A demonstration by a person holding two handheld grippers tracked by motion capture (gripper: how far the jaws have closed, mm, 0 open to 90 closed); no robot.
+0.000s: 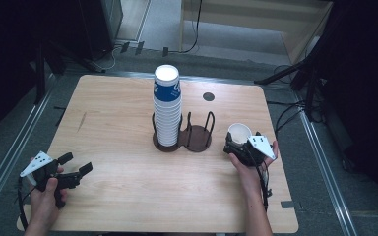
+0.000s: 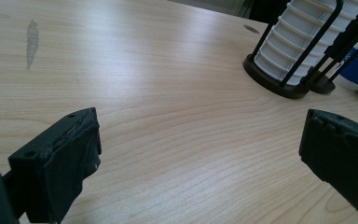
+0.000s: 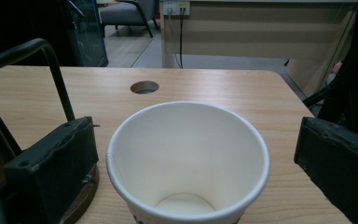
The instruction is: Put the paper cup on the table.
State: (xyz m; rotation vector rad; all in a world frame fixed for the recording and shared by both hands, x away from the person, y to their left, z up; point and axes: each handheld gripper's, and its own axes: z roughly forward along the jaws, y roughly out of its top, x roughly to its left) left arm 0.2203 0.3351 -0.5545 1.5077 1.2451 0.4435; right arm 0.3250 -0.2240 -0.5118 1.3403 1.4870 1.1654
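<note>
A single white paper cup (image 3: 186,163) stands upright on the wooden worktop (image 1: 128,187), between the right gripper's (image 1: 240,143) wide-open fingers (image 3: 51,163), apparently untouched, beside the rack's (image 1: 197,138) empty ring. The left gripper (image 1: 77,164) also gapes, empty.

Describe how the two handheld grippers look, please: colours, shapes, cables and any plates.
The left gripper and the right gripper are both black, with two blocky, flat-faced jaws. Each carries a pale grey three-cornered plate with small dark holes on top. A thin black cable trails from the right gripper along the bare forearm. No sleeves are visible.
</note>
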